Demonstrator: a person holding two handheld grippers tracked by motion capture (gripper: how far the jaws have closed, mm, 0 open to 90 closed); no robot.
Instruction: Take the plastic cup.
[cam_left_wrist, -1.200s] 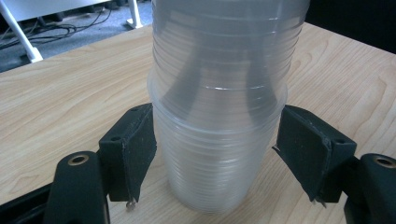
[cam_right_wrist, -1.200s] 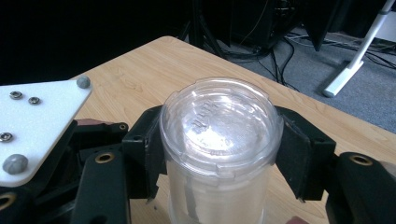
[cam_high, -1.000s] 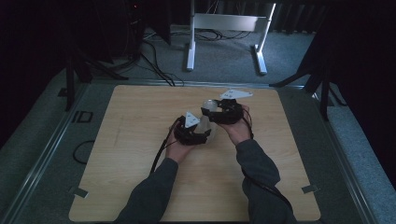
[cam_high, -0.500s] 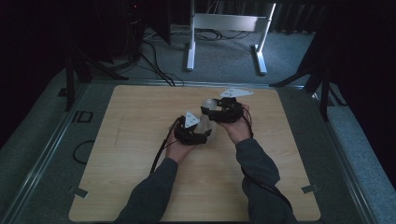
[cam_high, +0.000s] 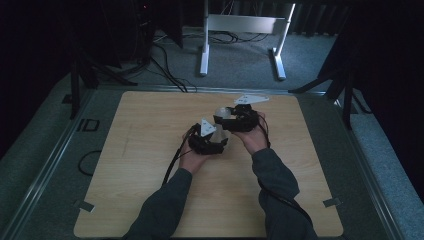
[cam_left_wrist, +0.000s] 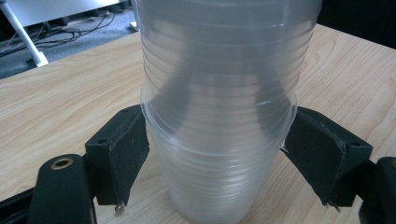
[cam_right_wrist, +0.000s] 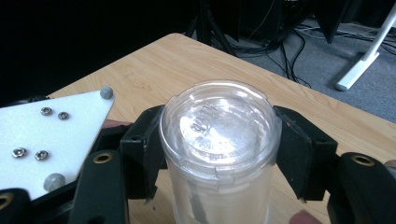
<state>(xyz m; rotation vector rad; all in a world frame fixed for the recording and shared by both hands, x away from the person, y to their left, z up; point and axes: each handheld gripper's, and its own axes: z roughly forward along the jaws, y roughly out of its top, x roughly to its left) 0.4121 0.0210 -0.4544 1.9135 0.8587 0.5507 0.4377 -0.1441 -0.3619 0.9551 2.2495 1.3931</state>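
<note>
While both jaws clamp it, stack of clear plastic cups (cam_left_wrist: 219, 116) upside down, left gripper (cam_high: 210, 142) low, right gripper (cam_high: 235, 120) high

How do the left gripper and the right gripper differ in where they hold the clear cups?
The left gripper clamps the stack of clear cups low, under a rim; the right gripper clamps its top end, around the round ridged end. In the high view the left gripper sits nearer the person, the right gripper farther up the table. Both have black jaws shut on the stack.
</note>
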